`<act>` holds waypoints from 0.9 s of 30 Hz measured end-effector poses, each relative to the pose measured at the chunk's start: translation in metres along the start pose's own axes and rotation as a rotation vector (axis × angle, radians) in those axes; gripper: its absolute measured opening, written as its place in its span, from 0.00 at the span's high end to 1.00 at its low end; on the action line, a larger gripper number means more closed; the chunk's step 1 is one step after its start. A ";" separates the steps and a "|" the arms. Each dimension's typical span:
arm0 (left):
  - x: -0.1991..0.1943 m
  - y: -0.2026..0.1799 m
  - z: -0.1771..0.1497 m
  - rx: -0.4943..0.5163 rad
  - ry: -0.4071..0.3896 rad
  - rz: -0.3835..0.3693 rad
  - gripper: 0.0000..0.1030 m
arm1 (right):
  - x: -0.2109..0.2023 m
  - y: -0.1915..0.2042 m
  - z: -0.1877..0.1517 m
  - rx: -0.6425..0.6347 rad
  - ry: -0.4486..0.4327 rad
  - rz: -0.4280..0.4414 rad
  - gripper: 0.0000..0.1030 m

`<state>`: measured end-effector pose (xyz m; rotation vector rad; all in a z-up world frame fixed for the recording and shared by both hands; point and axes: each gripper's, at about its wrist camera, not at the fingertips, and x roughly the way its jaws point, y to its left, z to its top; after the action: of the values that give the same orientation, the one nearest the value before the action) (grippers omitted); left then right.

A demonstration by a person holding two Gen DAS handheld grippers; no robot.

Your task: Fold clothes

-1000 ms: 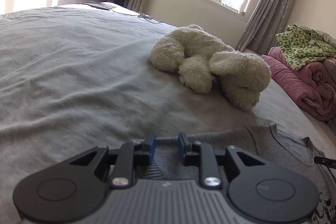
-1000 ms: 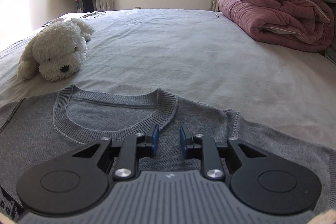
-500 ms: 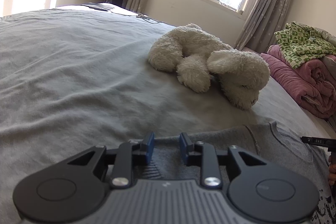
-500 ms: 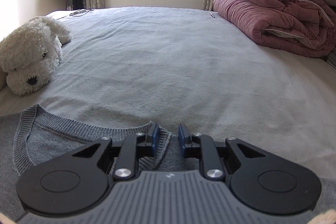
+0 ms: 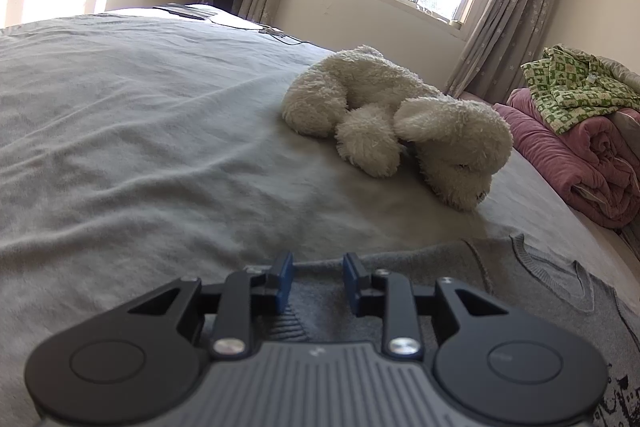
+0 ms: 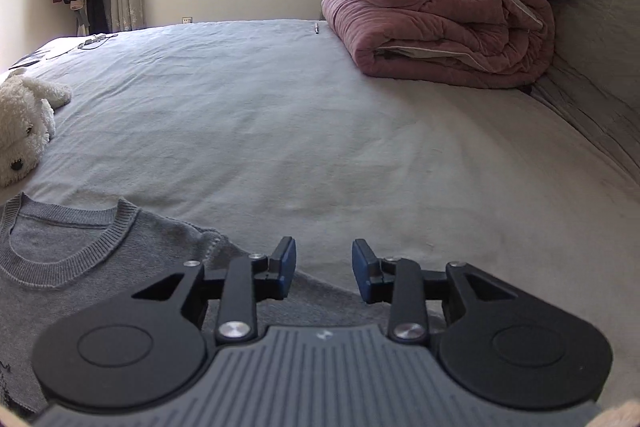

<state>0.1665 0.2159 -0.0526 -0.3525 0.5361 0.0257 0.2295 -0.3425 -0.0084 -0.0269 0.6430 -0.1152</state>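
Left wrist view: the sweater [image 5: 532, 279] lies flat on the bed [image 5: 140, 131], at the near right. The left gripper [image 5: 318, 281] sits low over the sweater's sleeve end, the knit showing between its blue pads; the jaws stand a little apart, and whether they pinch the cloth cannot be told. A white plush dog [image 5: 400, 123] lies farther off, right of centre. At the far right a pink quilt [image 5: 576, 163] is rolled up with a green cloth [image 5: 576, 91] on top.

Right wrist view: the right gripper [image 6: 324, 269] is released; its jaws have just been opening, with only bed sheet and the sweater's edge behind the gap. The sweater [image 6: 80, 267] lies near left, its collar left of the gripper, its shoulder edge running under the left finger. The plush dog [image 6: 24, 127] is at the far left, and the quilt [image 6: 440, 23] at the far right.
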 end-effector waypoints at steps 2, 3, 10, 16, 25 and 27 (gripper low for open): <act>0.000 0.000 0.000 0.002 0.000 0.001 0.72 | -0.004 -0.022 -0.009 0.047 0.010 -0.035 0.56; 0.000 0.000 0.000 0.003 0.000 0.001 0.72 | -0.004 -0.030 -0.014 0.067 0.016 -0.051 0.56; 0.001 -0.002 0.000 0.008 0.001 0.001 0.71 | 0.011 -0.042 -0.037 0.060 0.038 -0.156 0.61; 0.001 -0.002 0.000 0.010 0.002 0.000 0.70 | -0.001 -0.035 -0.035 0.064 0.025 -0.168 0.57; 0.001 -0.002 0.001 0.011 0.001 -0.003 0.69 | -0.059 -0.065 -0.047 0.209 0.078 -0.068 0.53; 0.001 -0.003 0.000 0.013 0.001 -0.003 0.69 | -0.075 -0.071 -0.053 0.238 0.080 -0.057 0.53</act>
<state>0.1679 0.2134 -0.0518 -0.3408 0.5369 0.0192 0.1314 -0.4037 -0.0021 0.1900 0.7049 -0.2484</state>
